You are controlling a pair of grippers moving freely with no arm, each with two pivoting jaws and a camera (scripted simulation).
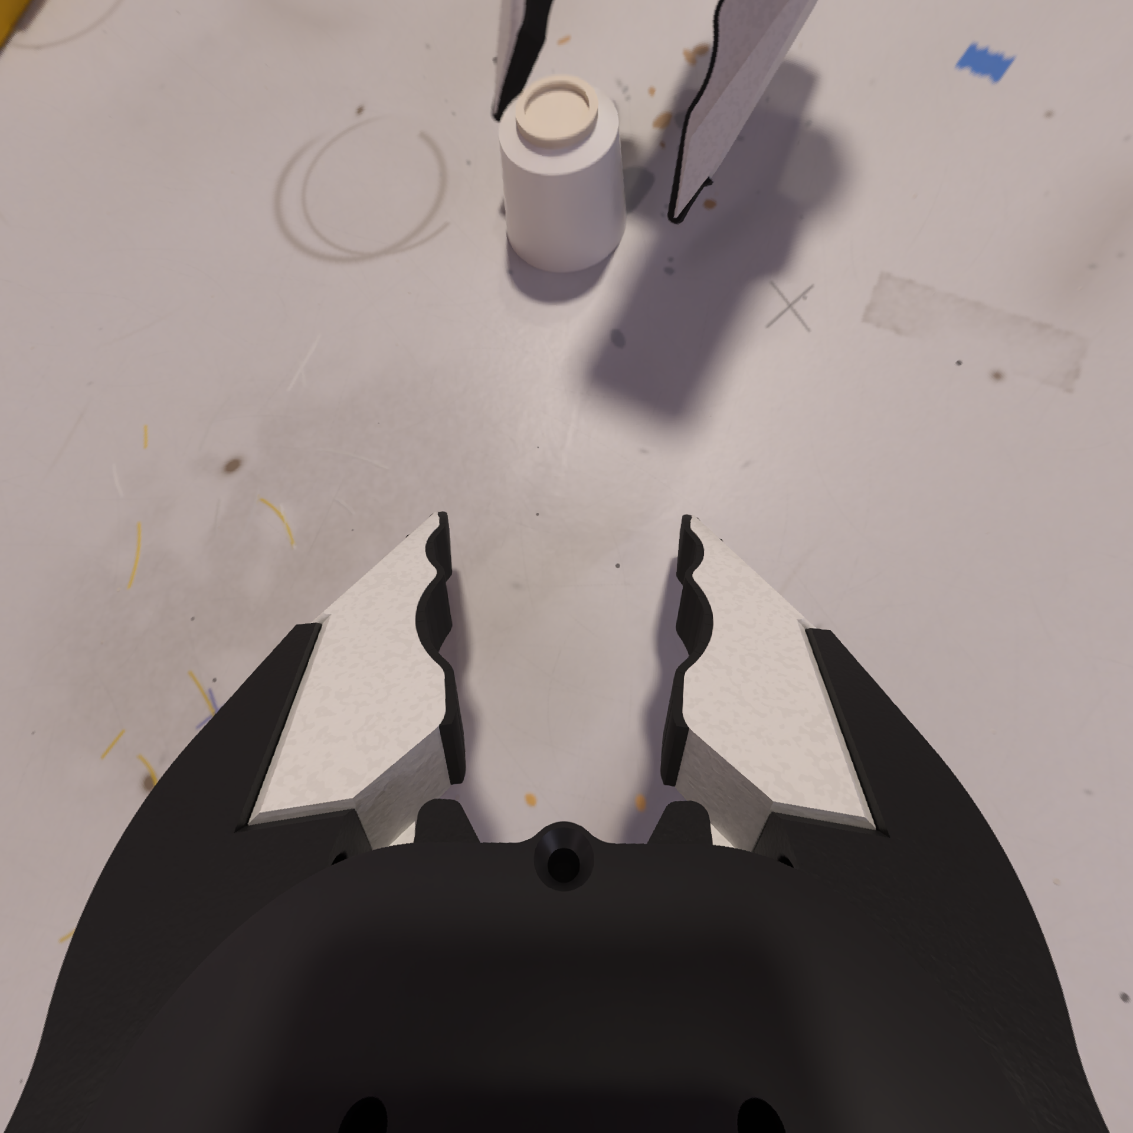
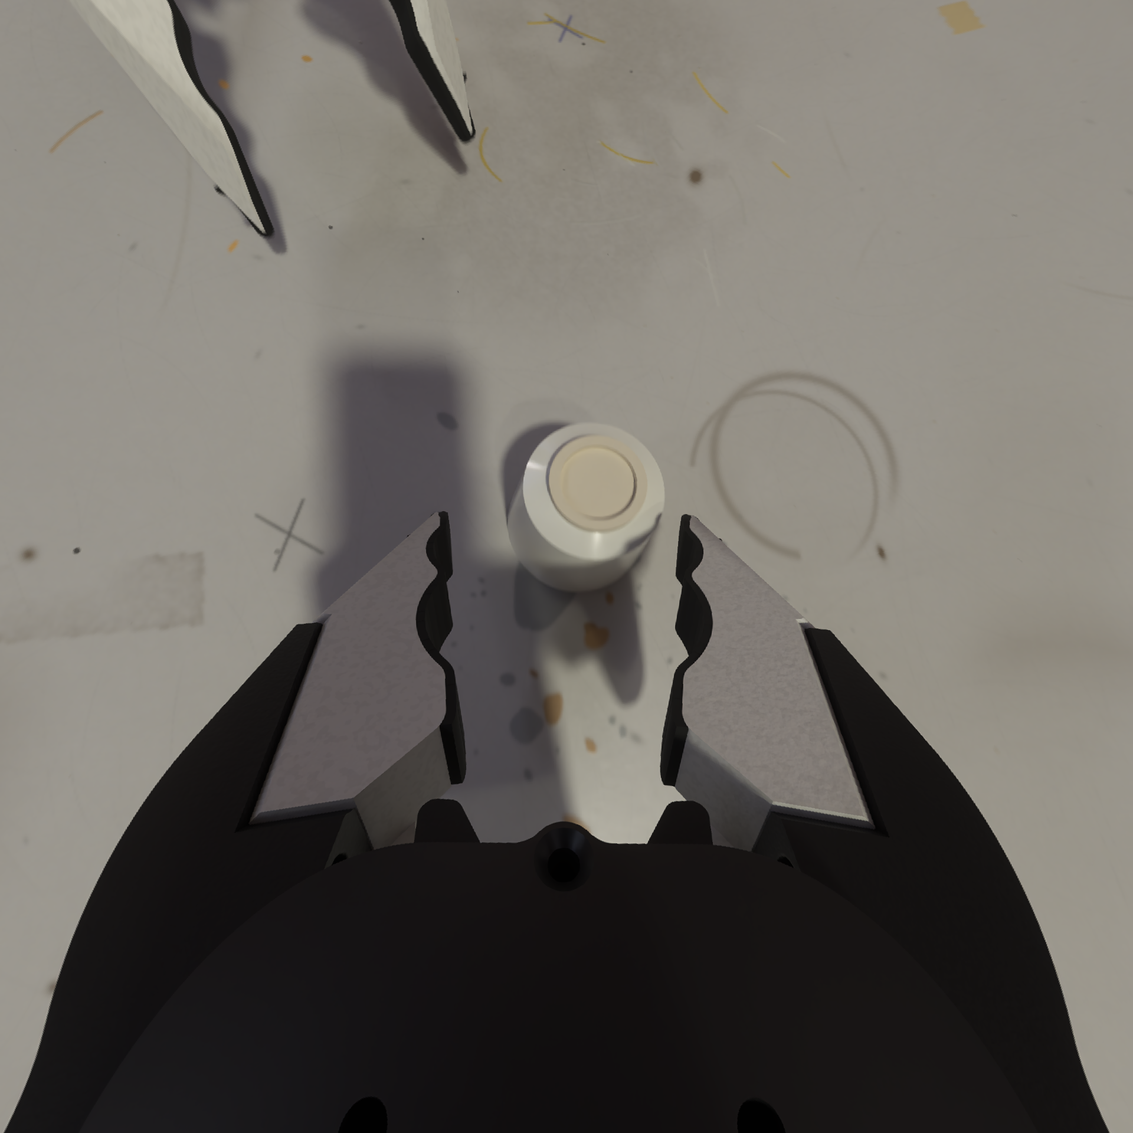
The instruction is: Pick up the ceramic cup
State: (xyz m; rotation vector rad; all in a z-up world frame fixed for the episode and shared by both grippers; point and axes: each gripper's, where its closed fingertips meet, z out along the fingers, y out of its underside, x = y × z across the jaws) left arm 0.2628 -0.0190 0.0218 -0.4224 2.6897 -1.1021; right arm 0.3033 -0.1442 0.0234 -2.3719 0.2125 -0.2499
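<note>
pale, scuffed bench is seen in both views, marked with faint ring stains, a pencilled cross, yellow scratches, small orange flecks, a strip of clear tape and a scrap of blue tape. ceramic cup is found standing on the bench, white, turned upside down so that its recessed cream base ring faces up. in the left wrist view the cup is seen well ahead of the left hand-held gripper, which is held released, jaws spread wide with only bare bench between them; nothing is gripped. in the same view the right hand-held gripper is seen coming down from the top edge, one finger just behind the cup's far left shoulder and the other off to the cup's right, apart from it; a broad soft shadow is cast on the bench to the right of the cup. in the right wrist view the cup is looked down on from above, sitting just beyond the fingertips of the right hand-held gripper and roughly centred on the gap, slightly nearer the right-hand finger. this gripper is also held released, jaws wide, and contact with the cup cannot be made out. the ring stains lie beside the cup, and the left hand-held gripper is seen at the upper left, well apart from it.
</note>
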